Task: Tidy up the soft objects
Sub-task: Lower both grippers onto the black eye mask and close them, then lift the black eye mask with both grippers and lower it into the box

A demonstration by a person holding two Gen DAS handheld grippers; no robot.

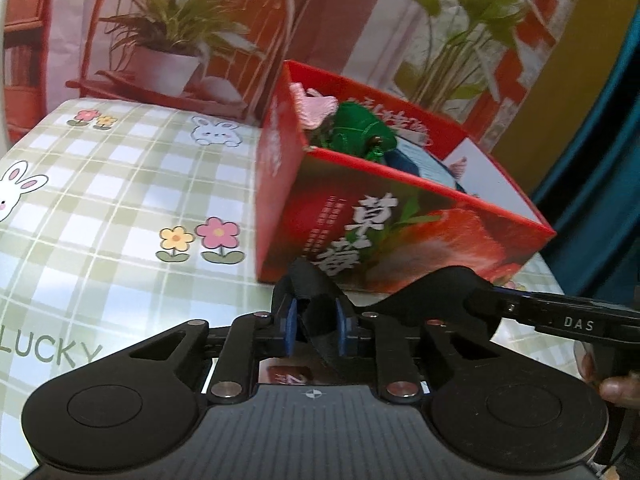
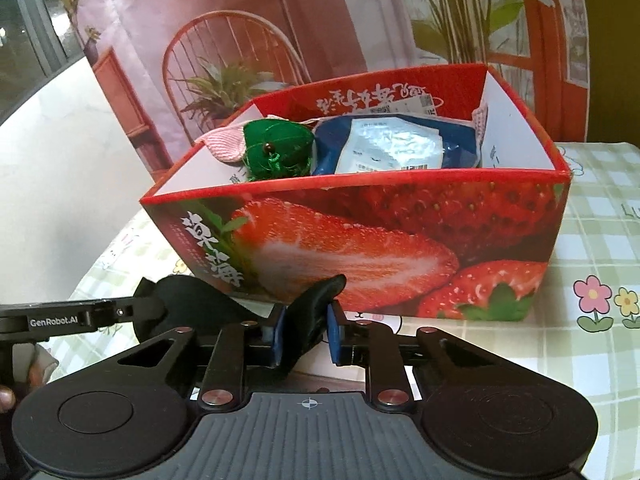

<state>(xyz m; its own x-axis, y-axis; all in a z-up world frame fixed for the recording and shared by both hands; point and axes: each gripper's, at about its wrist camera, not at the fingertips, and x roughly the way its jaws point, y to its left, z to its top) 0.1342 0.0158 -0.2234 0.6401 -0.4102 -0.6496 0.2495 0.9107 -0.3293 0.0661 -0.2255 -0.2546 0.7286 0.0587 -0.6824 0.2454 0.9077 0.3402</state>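
A black soft piece shaped like an eye mask (image 1: 432,288) hangs just above the table in front of the red strawberry box (image 1: 400,232). My left gripper (image 1: 316,328) is shut on one end of it, with black fabric pinched between the blue pads. In the left wrist view my right gripper (image 1: 480,304) comes in from the right onto the other end. In the right wrist view my right gripper (image 2: 308,332) is shut on its end of the mask (image 2: 192,300), and the left gripper (image 2: 148,308) holds the far end. The box (image 2: 400,220) holds a pink cloth (image 2: 224,140), a green pouch (image 2: 276,152) and a blue packet (image 2: 392,144).
The table wears a green checked cloth (image 1: 120,200) with rabbits and flowers, bare to the left of the box. A printed backdrop (image 1: 180,40) of a chair and plants stands right behind the table. A person's finger (image 1: 616,392) shows at the right edge.
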